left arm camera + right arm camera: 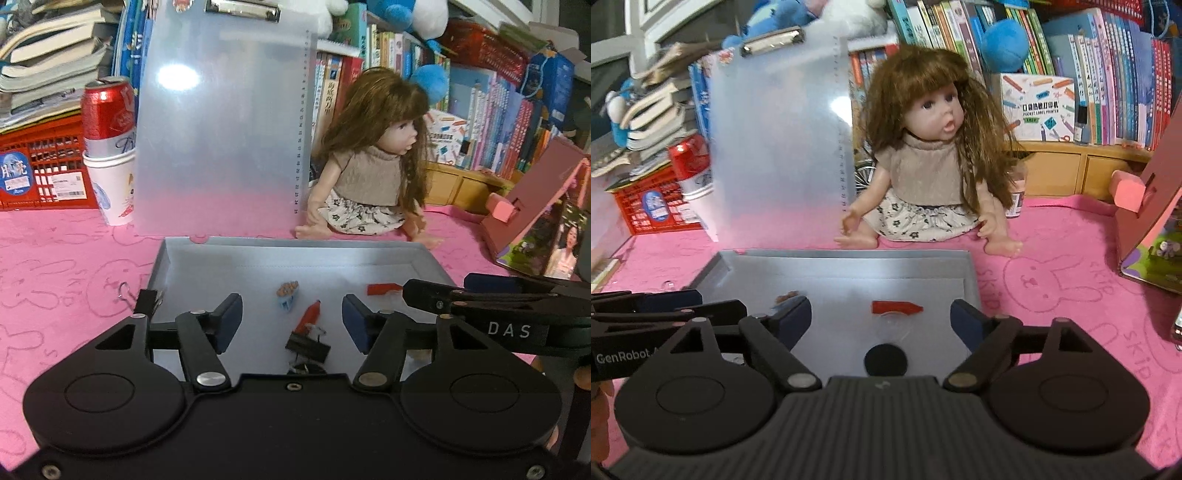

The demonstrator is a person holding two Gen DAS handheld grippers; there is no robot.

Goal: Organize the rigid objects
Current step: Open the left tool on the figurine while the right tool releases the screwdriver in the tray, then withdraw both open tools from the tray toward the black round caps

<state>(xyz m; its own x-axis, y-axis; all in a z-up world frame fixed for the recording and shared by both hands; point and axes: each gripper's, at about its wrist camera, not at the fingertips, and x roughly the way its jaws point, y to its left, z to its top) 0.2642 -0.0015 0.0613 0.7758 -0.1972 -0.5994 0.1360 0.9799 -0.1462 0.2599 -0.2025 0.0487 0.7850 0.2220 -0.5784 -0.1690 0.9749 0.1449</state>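
Observation:
A shallow grey tray (295, 254) lies on the pink cloth; it also shows in the right wrist view (849, 258). In it lie a small blue toy with orange tips (287, 293), a red pen-like piece (310, 315), a black binder clip (307, 347) and a red flat piece (382, 288), which the right wrist view also shows (895, 307) beside a black round disc (885, 360). My left gripper (291, 321) is open and empty above the clip. My right gripper (881, 319) is open and empty over the tray.
A frosted clipboard (221, 129) leans upright behind the tray. A doll (373, 162) sits at the back right. A red can in a paper cup (109, 147), a red crate (40, 166), books and a pink box (535, 199) ring the cloth. A binder clip (147, 295) grips the tray's left rim.

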